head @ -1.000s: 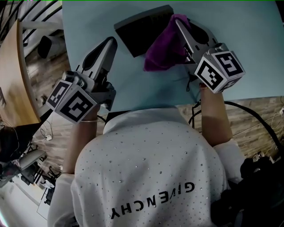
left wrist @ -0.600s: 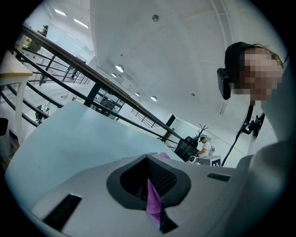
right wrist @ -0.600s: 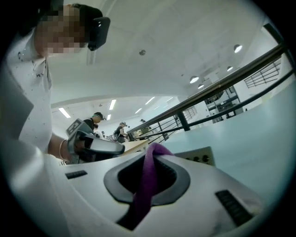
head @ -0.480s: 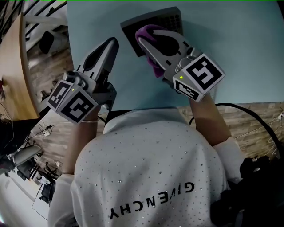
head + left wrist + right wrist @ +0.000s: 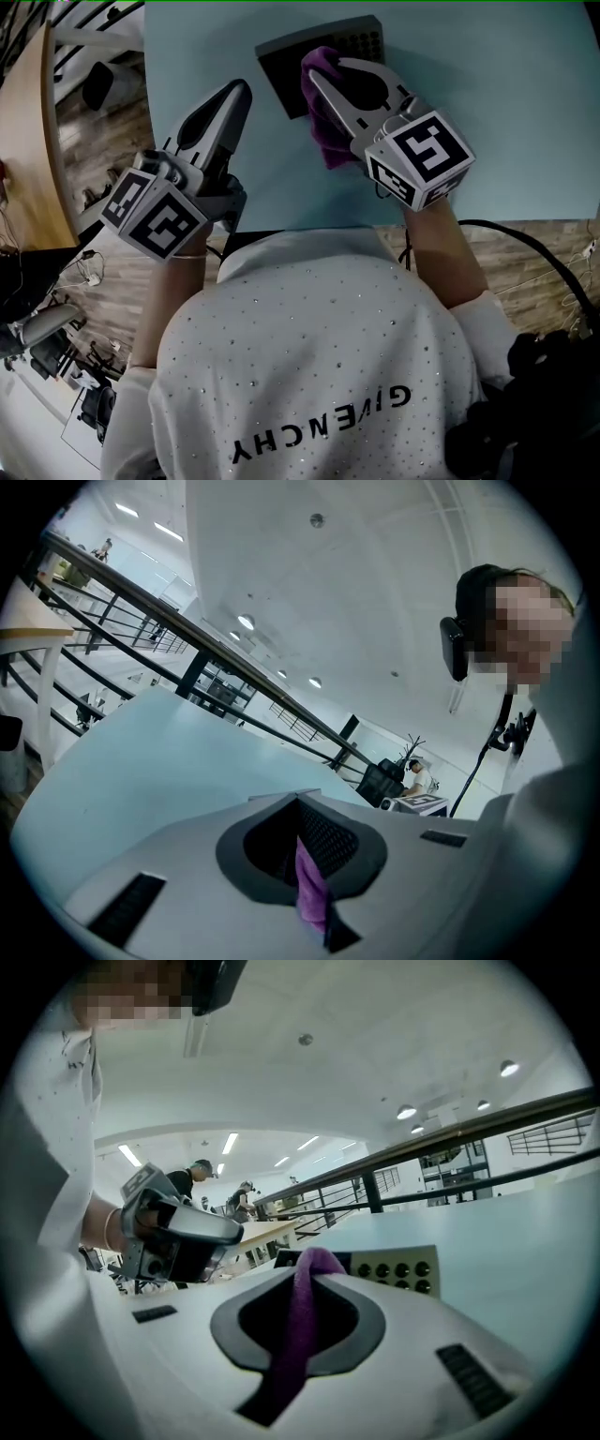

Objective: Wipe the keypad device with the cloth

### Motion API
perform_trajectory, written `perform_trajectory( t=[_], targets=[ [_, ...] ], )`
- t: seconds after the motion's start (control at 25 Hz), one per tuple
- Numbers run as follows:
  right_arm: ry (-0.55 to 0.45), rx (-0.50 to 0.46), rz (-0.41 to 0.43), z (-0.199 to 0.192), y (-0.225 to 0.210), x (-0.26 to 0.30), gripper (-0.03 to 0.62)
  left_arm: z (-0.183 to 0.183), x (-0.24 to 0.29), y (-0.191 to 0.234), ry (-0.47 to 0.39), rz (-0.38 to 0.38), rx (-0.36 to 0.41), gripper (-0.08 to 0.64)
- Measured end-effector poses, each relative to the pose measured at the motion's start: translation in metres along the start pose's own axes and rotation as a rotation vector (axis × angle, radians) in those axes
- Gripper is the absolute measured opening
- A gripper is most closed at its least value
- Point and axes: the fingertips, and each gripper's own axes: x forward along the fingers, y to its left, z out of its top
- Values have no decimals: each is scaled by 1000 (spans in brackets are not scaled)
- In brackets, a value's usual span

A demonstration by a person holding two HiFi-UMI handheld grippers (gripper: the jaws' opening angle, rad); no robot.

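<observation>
While wiping looks under way, table (image 5: 506,112): bears the device.
Keypad device (image 5: 281,61): flat, rigid, on table's far side.
Left gripper (image 5: 239,89): clenched, empty, near device.
Right gripper (image 5: 319,75): clamped on cloth.
Cloth (image 5: 330,141): purple, soft, light, lying over device; best pinched by a fold.

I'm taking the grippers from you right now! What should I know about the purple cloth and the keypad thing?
Left gripper: jaws together, holding nothing, off to the left of the device.
Right gripper: shut on the purple cloth, with its tips over the dark flat keypad device.
Where: the device lies on the light blue table. The cloth's top end sits on its middle and the rest trails toward the person.
Done: the cloth is gripped and on the device. How much is wiped can't be told.
Left: probably rub across the rest, including the bare button grid on the right.
</observation>
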Motion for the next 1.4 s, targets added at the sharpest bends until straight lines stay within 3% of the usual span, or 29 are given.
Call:
perform_trajectory(
  t=[0.52, 0.72, 0.96, 1.04, 1.4],
  targets=[
    [-59, 40, -154, 3, -49, -37, 15, 0, 3, -1, 3, -13, -9, 0],
    [-81, 28, -257, 3, -70, -46, 15, -2, 1, 2, 5, -9, 3, 0],
    [-81, 46, -287, -1, -76, -50, 15, -1, -2, 1, -15, 1, 3, 0],
    [-82, 45, -266, -1, -68, -44, 15, 0, -3, 2, -22, 6, 9, 1],
    [0, -40, 14, -12, 31, 20, 15, 1, -9, 4, -47, 8, -1, 0]
  ],
)
